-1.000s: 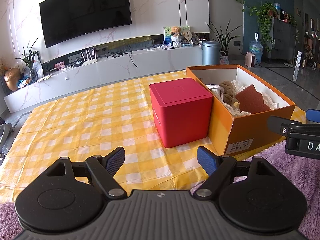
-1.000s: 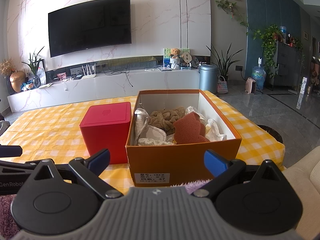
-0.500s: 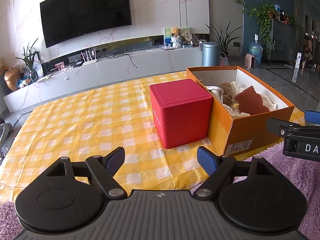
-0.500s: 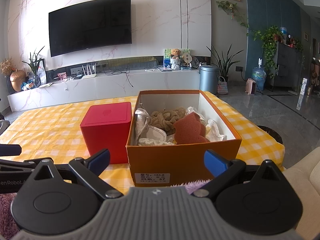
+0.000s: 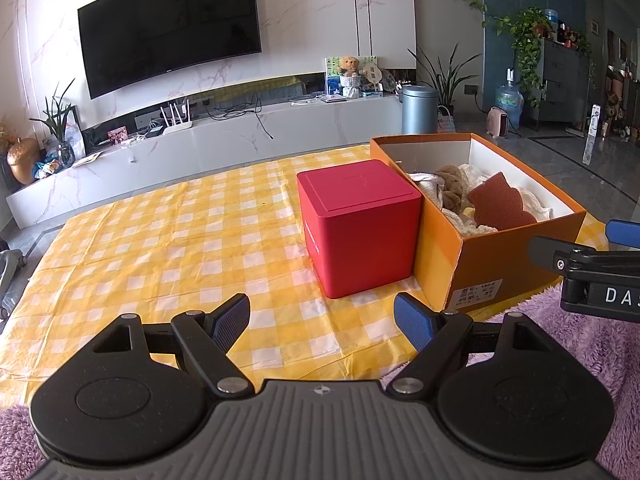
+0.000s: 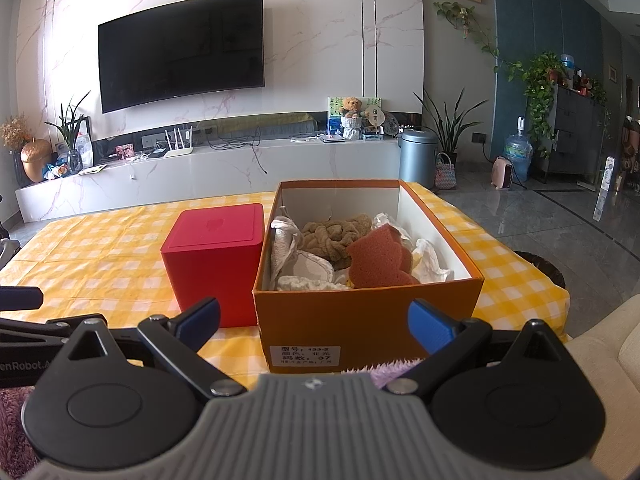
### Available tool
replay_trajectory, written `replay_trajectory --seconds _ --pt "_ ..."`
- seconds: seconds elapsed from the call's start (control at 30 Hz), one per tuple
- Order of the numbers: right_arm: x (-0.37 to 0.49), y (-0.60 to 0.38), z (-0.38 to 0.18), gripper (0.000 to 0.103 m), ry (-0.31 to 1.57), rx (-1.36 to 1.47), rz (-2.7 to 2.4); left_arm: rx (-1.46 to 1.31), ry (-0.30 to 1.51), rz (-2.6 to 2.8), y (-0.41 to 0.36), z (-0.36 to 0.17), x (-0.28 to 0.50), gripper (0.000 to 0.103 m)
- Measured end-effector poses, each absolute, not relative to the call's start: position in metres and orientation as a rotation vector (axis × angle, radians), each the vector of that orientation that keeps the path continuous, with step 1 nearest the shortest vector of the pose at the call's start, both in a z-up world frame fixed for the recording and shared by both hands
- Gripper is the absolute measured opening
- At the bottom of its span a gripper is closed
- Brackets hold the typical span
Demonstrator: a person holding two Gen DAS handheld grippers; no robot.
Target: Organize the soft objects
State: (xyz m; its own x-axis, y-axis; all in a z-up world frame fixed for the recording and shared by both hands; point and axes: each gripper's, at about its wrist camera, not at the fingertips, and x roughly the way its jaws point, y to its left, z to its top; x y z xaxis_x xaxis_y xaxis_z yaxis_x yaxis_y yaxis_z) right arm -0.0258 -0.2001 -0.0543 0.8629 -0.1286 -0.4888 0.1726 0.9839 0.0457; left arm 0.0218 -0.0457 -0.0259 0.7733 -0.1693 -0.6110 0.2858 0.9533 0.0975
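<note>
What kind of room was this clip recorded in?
Most likely a home living room: a wall-mounted TV above a long low media console, potted houseplants, and the corner of a cream sofa at the right edge.

orange box [image 6: 360, 316] of soft items, red cube [image 6: 216, 264] beside

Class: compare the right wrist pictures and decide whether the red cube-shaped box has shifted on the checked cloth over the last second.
No. The red cube-shaped box sits against the left wall of the orange cardboard box, as before.
</note>
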Motion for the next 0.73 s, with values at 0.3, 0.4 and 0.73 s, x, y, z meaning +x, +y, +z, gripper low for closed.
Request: replay_trajectory --seconds 0.3,0.4,0.73 --pt "-0.0256 -0.2002 -0.0539 0.098 0.506 0.087 -0.157 0.190 0.640 -0.248 -0.0474 -0.0247 0.0217 0.096" --pt "-0.0256 -0.2005 -0.0538 0.098 0.507 0.087 -0.156 0.191 0.637 -0.249 -0.0466 -0.0252 0.0209 0.096" --pt "-0.0255 -0.2007 -0.0540 0.098 0.507 0.086 -0.156 0.172 0.631 -0.251 -0.0465 -0.0230 0.0222 0.096"
